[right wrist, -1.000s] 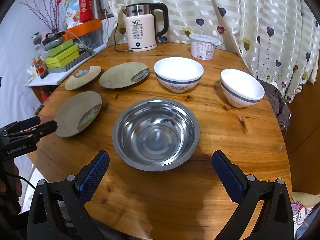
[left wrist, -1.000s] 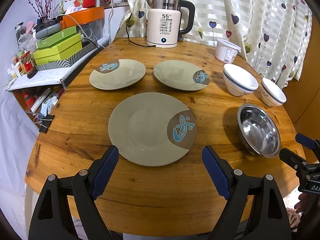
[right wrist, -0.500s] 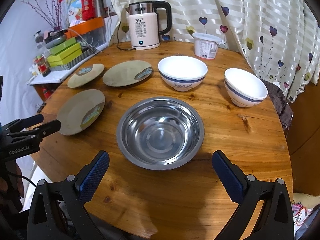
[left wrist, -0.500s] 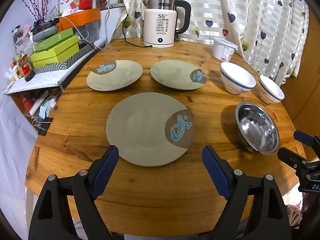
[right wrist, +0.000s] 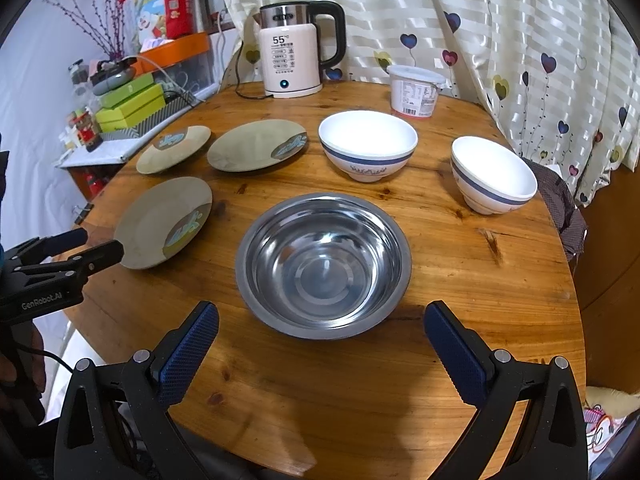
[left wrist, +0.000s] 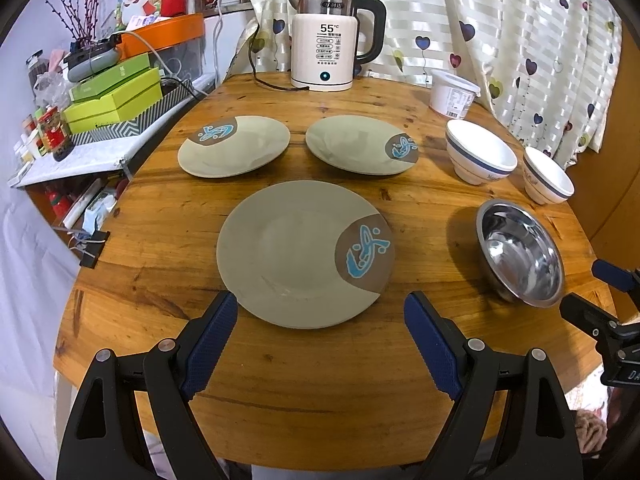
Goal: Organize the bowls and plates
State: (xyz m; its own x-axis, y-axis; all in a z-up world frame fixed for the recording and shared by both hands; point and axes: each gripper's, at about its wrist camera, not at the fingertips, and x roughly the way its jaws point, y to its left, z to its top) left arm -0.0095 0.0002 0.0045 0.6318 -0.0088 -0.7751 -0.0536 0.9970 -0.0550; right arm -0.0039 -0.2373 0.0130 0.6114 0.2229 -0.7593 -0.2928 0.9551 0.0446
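Note:
Three olive plates with a blue fish mark lie on the round wooden table: a near plate [left wrist: 296,252] [right wrist: 162,222], a far left plate [left wrist: 234,145] [right wrist: 172,154] and a far right plate [left wrist: 360,144] [right wrist: 256,145]. A steel bowl [right wrist: 324,264] [left wrist: 520,252] sits in front of my right gripper [right wrist: 322,340], which is open and empty. Two white bowls with blue bands stand behind it: one at centre [right wrist: 368,144] [left wrist: 480,156], one at the right [right wrist: 494,174] [left wrist: 548,176]. My left gripper [left wrist: 316,332] is open just short of the near plate.
A white kettle [left wrist: 324,40] [right wrist: 292,52] with its cord and a white tub [right wrist: 416,90] [left wrist: 454,94] stand at the table's [right wrist: 360,392] far edge. Green boxes [left wrist: 116,96] and clutter fill a shelf to the left. A curtain hangs behind.
Both grippers have drawn back and risen slightly, so the plates and bowls sit a little farther up the frames. Nothing on the table has moved.

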